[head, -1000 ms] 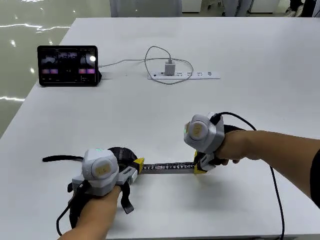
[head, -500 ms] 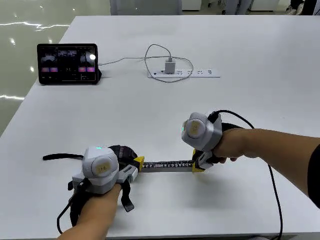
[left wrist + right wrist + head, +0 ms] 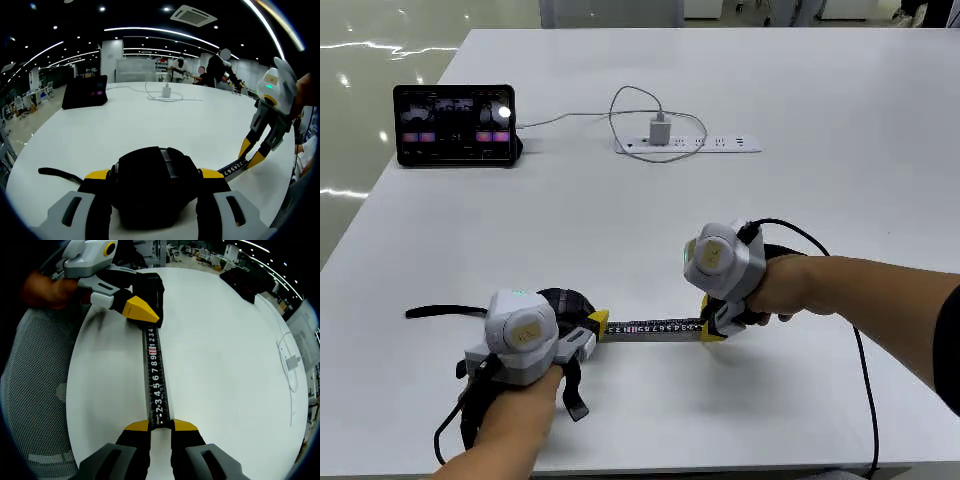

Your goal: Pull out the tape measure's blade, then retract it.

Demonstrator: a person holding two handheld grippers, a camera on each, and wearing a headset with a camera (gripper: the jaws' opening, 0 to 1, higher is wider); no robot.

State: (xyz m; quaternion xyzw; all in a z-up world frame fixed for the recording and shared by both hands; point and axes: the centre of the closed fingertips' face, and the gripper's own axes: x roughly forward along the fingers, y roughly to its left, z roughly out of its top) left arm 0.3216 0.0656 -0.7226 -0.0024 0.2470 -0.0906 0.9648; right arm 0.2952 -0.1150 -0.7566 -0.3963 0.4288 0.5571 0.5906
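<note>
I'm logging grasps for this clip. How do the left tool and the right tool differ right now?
The left tool clamps the black tape measure case, jaws spread wide; the right tool pinches the blade at its end, jaws nearly together. The left tool lies nearly level; the right tool tilts steeply down. Both grip one tape measure.

Bright overhead light; soft shadows; fisheye-warped edges

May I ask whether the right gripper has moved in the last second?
Yes, slightly: the right gripper slid left toward the tape measure, judged against the power strip.
</note>
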